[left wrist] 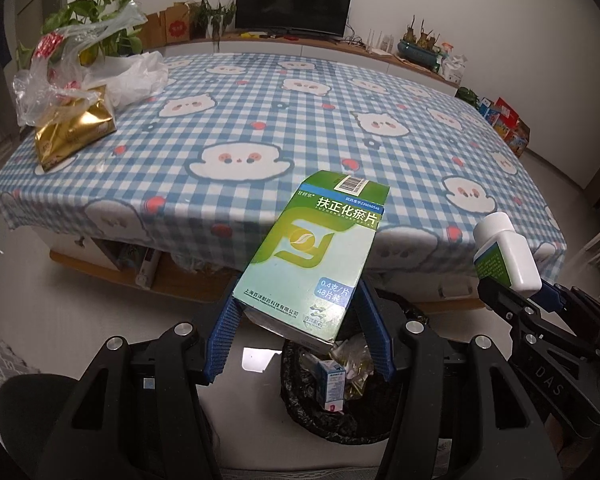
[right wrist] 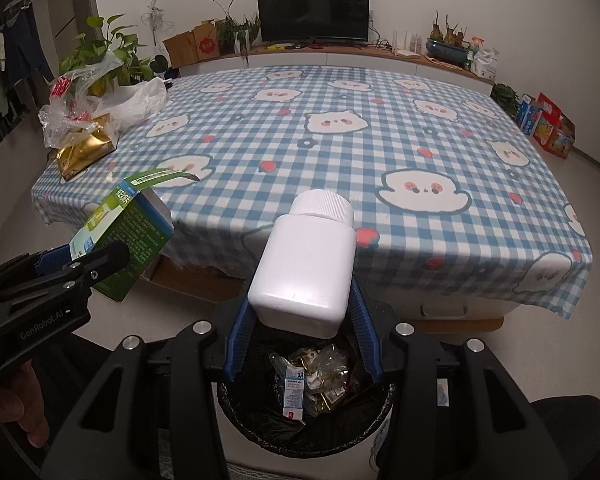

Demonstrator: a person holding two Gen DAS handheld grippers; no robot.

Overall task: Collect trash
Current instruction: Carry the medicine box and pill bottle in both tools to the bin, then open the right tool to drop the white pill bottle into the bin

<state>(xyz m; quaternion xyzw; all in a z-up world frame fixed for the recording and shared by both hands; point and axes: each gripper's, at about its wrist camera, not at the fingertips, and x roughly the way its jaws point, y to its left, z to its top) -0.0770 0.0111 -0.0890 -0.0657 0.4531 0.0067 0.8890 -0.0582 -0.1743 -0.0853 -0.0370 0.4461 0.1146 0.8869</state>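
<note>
My left gripper [left wrist: 298,312] is shut on a green and white medicine box [left wrist: 312,256], its blue pads against the box's lower sides. The same box [right wrist: 128,236] shows at the left of the right wrist view with its top flap open. My right gripper [right wrist: 302,312] is shut on a white plastic bottle [right wrist: 306,268] with a ribbed cap; that bottle [left wrist: 504,254] appears at the right of the left wrist view. Both items hang over a bin lined with a black bag [right wrist: 260,432], also seen as the bin [left wrist: 300,412] below the box. Wrappers and a small carton [right wrist: 294,392] lie inside.
A table under a blue checked cloth [right wrist: 340,148] stands just beyond the bin. At its far left lie a gold packet [left wrist: 74,132] and crumpled clear plastic bags [left wrist: 80,68]. A monitor, plants and boxes line the back shelf. A hand [right wrist: 24,412] holds the left tool.
</note>
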